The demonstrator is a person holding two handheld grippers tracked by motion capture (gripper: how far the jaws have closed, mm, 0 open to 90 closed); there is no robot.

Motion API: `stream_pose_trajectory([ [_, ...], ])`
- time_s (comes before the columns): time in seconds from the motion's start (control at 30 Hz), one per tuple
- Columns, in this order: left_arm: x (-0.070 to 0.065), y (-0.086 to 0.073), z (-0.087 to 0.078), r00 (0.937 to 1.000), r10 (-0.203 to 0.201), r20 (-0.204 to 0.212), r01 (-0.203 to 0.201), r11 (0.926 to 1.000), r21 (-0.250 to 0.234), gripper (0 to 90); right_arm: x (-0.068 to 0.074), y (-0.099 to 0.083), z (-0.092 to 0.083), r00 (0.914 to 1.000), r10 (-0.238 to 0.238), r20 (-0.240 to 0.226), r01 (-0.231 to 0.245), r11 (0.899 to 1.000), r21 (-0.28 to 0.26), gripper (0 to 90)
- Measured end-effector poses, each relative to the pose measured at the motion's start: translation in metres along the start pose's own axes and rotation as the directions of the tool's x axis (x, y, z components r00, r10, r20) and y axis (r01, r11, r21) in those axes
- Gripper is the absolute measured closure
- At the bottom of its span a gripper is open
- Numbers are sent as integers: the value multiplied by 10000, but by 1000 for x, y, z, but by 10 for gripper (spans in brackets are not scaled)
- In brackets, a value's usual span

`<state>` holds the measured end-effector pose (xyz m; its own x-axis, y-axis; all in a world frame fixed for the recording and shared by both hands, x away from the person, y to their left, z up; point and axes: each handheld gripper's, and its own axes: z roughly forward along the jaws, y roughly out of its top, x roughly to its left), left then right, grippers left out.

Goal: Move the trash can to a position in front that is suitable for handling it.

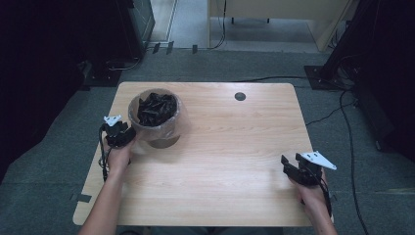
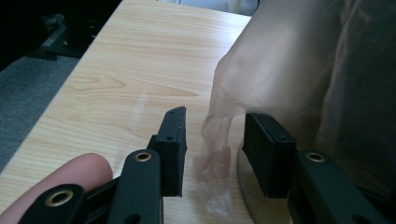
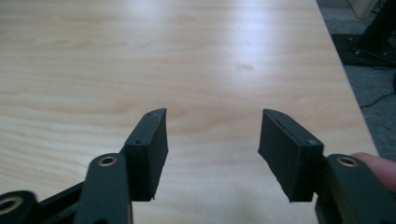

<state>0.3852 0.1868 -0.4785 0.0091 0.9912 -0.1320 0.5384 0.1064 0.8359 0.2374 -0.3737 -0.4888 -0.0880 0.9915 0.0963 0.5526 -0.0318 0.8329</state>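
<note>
A round bin (image 1: 157, 131) lined with a thin translucent plastic bag (image 2: 289, 60) stands at the table's far left, with dark crumpled contents (image 1: 156, 108) inside. My left gripper (image 1: 131, 138) is at the bin's left side, down by its base. In the left gripper view a loose fold of the bag (image 2: 218, 140) hangs between the jaws of that gripper (image 2: 215, 135). There is a gap on both sides of the fold, so the pads do not press on it. My right gripper (image 1: 289, 163) hovers near the table's right front edge, and in its own view this gripper (image 3: 212, 140) is open over bare wood.
The light wooden table (image 1: 230, 147) has a small dark round hole (image 1: 240, 96) near its far edge. Grey carpet surrounds it, with cables (image 1: 342, 112) on the right and dark equipment at the left and right.
</note>
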Motion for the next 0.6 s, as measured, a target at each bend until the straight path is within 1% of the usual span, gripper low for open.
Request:
stream_pose_trajectory([
  [0.07, -4, 0, 1, 10000, -16, 56, 15, 10000, 34, 583, 6, 10, 5, 9999, 19, -152, -20, 9999, -116, 388],
  [0.1, -6, 0, 2, 10000, 26, 71, -26, 10000, 41, 583, 14, 20, 10, 9995, 6, -312, -12, 9998, -190, 381],
  [0.13, -8, 0, 2, 10000, 35, 86, -35, 10000, 51, 583, 14, 20, 10, 9995, 6, -312, -12, 9998, -190, 381],
  [0.17, -10, 0, 2, 9999, 51, 91, -51, 10000, 55, 583, 18, 25, 14, 9994, -59, -354, 51, 9997, -224, 380],
  [0.2, -12, 1, 3, 9999, 73, 123, -74, 9999, 73, 583, 28, 35, 22, 9987, -239, -454, 226, 9993, -287, 360],
  [0.23, -13, 1, 3, 9998, 98, 146, -99, 9999, 84, 583, 28, 35, 22, 9987, -239, -454, 226, 9993, -287, 360],
  [0.27, -15, 1, 4, 9998, 132, 163, -134, 9998, 114, 583, 41, 44, 32, 9973, -394, -616, 375, 9988, -304, 344],
  [0.3, -15, 1, 4, 9998, 132, 163, -134, 9998, 114, 583, 41, 44, 32, 9973, -394, -616, 375, 9988, -304, 344],
  [0.33, -17, 1, 4, 9998, 142, 167, -144, 9998, 116, 583, 54, 53, 42, 9954, -528, -802, 505, 9982, -312, 326],
  [0.4, -19, 2, 4, 9996, 183, 205, -186, 9998, 113, 586, 68, 61, 52, 9925, -651, -1034, 620, 9976, -320, 321],
  [0.43, -20, 2, 5, 9994, 235, 244, -239, 9996, 121, 586, 68, 61, 52, 9925, -651, -1034, 620, 9976, -320, 321],
  [0.47, -21, 2, 5, 9993, 249, 286, -253, 9996, 134, 584, 75, 65, 57, 9906, -796, -1111, 757, 9964, -388, 321],
  [0.57, -25, 2, 6, 9992, 233, 329, -238, 9996, 163, 575, 97, 73, 72, 9879, -1164, -1023, 1126, 9927, -424, 328],
  [0.6, -26, 2, 7, 9991, 215, 355, -221, 9996, 165, 576, 103, 75, 77, 9865, -1245, -1061, 1206, 9918, -424, 331],
])
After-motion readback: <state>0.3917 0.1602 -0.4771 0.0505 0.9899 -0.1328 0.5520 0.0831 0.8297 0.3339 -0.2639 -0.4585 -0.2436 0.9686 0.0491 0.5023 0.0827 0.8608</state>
